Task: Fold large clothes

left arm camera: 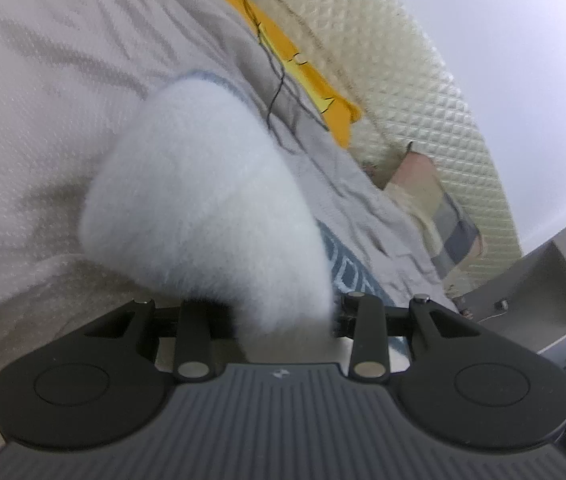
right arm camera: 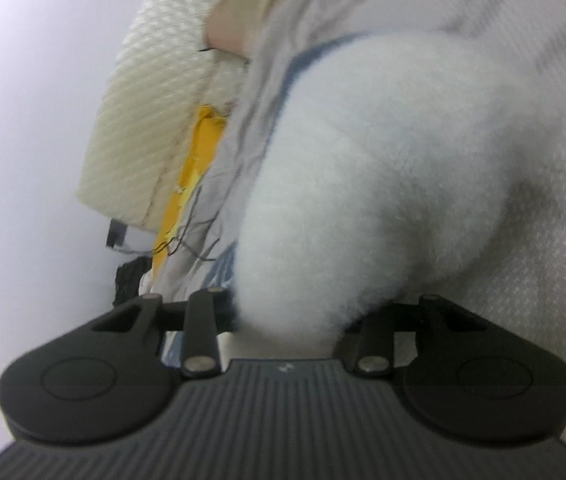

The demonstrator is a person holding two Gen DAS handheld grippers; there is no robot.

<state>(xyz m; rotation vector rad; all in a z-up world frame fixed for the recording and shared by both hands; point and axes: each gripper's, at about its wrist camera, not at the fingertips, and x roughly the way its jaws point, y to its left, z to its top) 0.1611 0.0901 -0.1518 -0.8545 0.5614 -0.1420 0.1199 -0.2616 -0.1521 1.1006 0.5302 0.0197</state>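
Observation:
A fluffy white garment bulges up in front of the left wrist camera and narrows down between the jaws of my left gripper, which is shut on it. The fingertips are buried in the fleece. The right wrist view has the same fluffy white garment rising in a thick fold from my right gripper, whose jaws are shut on a bunched part of it. Its fingertips are hidden too. The garment hangs over a cream textured bedspread.
A grey printed sheet lies beside the bedspread, with a yellow cloth and a thin black cable on it. Past these lies a cream quilted pad against a pale wall. A grey metal box stands at the right.

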